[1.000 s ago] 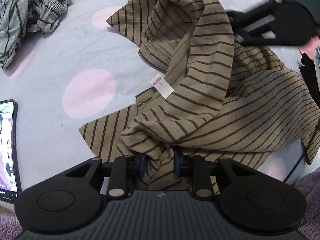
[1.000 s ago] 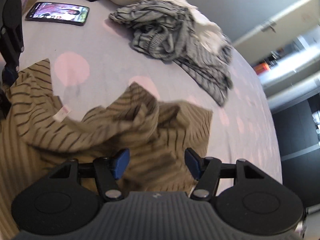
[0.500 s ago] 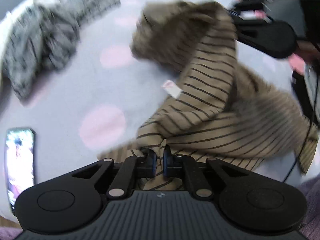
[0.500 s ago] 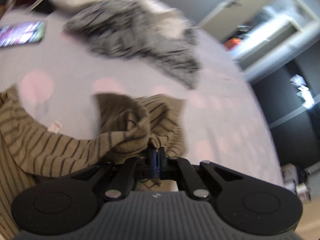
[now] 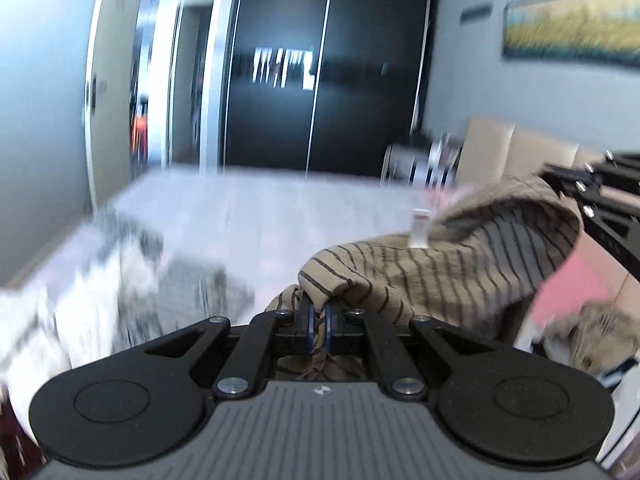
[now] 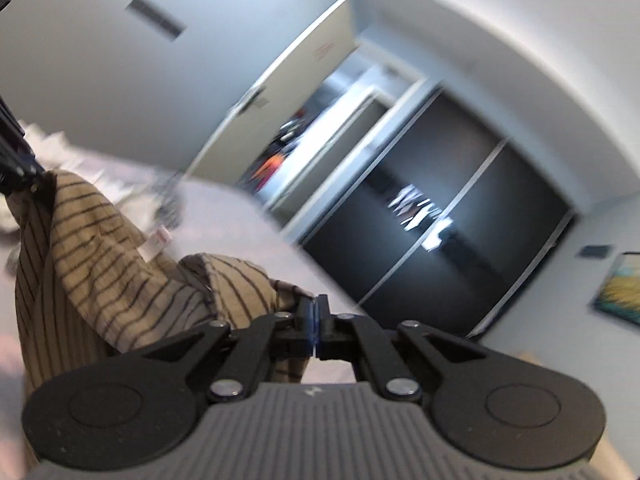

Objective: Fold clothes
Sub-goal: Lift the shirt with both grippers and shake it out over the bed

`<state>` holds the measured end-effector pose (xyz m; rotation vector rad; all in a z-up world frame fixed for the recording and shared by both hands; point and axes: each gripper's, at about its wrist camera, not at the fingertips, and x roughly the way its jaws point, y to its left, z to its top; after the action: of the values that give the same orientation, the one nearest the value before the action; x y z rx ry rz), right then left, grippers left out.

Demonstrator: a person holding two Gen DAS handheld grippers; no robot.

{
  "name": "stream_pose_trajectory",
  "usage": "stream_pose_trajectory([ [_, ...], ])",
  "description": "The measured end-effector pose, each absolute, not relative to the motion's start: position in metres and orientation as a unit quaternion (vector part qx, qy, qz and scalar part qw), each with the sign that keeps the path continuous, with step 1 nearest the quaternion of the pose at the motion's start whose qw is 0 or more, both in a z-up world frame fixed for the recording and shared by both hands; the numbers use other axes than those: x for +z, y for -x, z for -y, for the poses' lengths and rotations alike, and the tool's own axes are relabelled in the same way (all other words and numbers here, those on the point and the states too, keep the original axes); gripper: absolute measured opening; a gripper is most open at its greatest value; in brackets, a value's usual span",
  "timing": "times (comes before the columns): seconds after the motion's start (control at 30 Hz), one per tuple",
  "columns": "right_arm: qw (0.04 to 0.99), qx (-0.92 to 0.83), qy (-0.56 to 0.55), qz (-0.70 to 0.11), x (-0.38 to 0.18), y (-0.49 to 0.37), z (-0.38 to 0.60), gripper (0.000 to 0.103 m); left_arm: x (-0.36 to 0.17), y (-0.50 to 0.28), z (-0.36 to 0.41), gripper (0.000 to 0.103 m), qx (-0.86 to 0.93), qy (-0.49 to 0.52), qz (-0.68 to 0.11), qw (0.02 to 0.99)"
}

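Note:
A tan shirt with thin dark stripes [image 5: 448,276] hangs in the air between both grippers, high above the bed. My left gripper [image 5: 318,322] is shut on one bunched edge of it. My right gripper [image 6: 314,320] is shut on another edge of the same striped shirt [image 6: 92,252], which drapes down to the left. A small white label [image 5: 420,226] shows on the neckline, the label [image 6: 154,244] also seen from the right wrist. The right gripper's black frame [image 5: 600,196] shows at the right edge of the left wrist view.
The lilac bed sheet [image 5: 256,216] lies below, blurred. Grey striped and white clothes [image 5: 132,280] are heaped at its left. Dark wardrobe doors [image 5: 320,80] and an open doorway stand beyond the bed. A pink cloth [image 5: 568,292] sits at the right.
Both grippers closed on the striped shirt and rose fast, tilting up from the bed toward the room. The shirt went from lying crumpled on the sheet to hanging between them.

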<state>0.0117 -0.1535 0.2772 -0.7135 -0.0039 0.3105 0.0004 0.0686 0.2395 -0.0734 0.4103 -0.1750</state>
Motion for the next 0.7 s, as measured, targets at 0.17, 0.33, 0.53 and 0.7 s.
stream_pose_trajectory([
  [0.17,0.940,0.111,0.311,0.085,0.336,0.046,0.174,0.000,0.314,0.039,-0.076,0.003,-0.112,0.047,-0.097,0.988],
  [0.33,0.944,0.074,0.264,0.182,0.384,0.101,0.193,0.001,0.369,0.080,-0.074,0.003,-0.128,0.037,0.011,0.991],
  [0.53,0.955,0.089,0.222,0.176,0.407,0.115,0.211,0.001,0.396,0.077,-0.058,0.003,-0.154,0.006,0.016,0.988],
  [0.7,0.973,0.138,0.176,0.051,0.351,0.084,0.229,0.001,0.350,0.040,-0.038,0.003,-0.169,-0.052,-0.098,0.979],
])
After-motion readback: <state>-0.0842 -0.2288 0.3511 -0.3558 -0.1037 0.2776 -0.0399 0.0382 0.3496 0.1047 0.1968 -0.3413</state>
